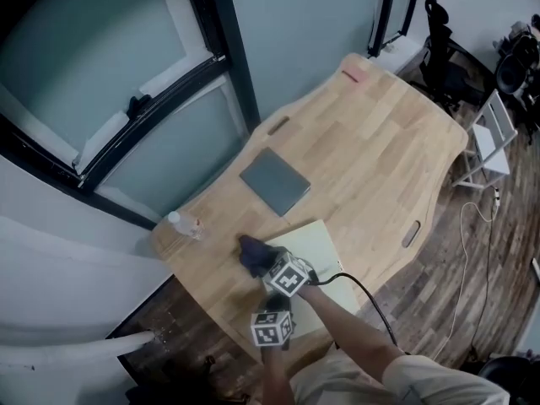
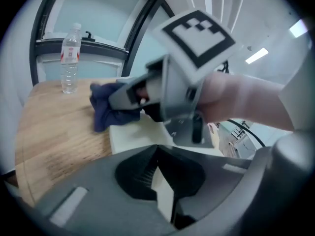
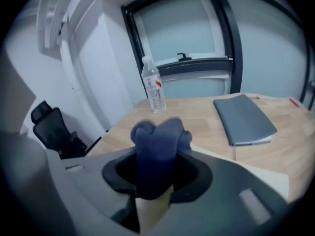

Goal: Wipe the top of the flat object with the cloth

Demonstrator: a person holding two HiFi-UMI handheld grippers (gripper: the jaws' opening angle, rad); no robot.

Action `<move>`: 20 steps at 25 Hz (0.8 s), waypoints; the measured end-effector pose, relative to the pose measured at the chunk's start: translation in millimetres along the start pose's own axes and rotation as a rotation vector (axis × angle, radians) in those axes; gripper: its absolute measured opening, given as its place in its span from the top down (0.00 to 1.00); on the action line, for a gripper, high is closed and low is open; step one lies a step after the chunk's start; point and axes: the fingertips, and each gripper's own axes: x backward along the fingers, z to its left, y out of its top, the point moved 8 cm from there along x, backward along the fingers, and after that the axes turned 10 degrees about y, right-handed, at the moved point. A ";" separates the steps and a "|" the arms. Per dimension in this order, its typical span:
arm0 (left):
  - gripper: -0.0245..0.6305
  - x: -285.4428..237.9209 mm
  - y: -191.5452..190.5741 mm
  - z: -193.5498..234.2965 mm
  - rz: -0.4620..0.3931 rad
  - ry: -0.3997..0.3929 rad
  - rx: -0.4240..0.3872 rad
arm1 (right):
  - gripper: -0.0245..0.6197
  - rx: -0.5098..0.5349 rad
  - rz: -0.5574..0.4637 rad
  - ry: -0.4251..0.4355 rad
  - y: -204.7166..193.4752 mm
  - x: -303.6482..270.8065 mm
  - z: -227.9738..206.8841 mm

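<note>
Head view: my right gripper [image 1: 263,261] is clenched on the dark blue cloth [image 1: 249,251], which sits at the far left corner of the pale flat board [image 1: 325,247]. The board lies on the near part of the wooden table [image 1: 380,142]. My left gripper [image 1: 278,315] is just behind the right one, over the board's near edge.

Right gripper view: the cloth [image 3: 157,141] is bunched upright between the jaws of the right gripper [image 3: 155,181], which press on it from both sides. Beyond it stand a clear water bottle [image 3: 153,90] near the table's edge by the window, and a grey flat case [image 3: 243,117] lying well apart from the cloth.

Left gripper view: the jaws of the left gripper [image 2: 157,149] are drawn together at their tips and grasp nothing; the pale board [image 2: 133,136] shows through the gap beneath them. Ahead, the right gripper [image 2: 129,98] holds the cloth [image 2: 106,112] down where the board's corner meets the bare wood [image 2: 54,132]. The bottle [image 2: 70,58] stands behind
</note>
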 end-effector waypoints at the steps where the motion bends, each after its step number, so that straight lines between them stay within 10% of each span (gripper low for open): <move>1: 0.95 0.1 -0.3 -0.4 0.004 0.005 -0.003 | 0.75 0.041 0.026 -0.027 -4.1 -4.1 2.5; 20: 0.95 2.0 1.4 3.0 -0.002 0.019 0.022 | 0.75 -0.028 -0.044 -0.110 -15.6 10.9 -6.3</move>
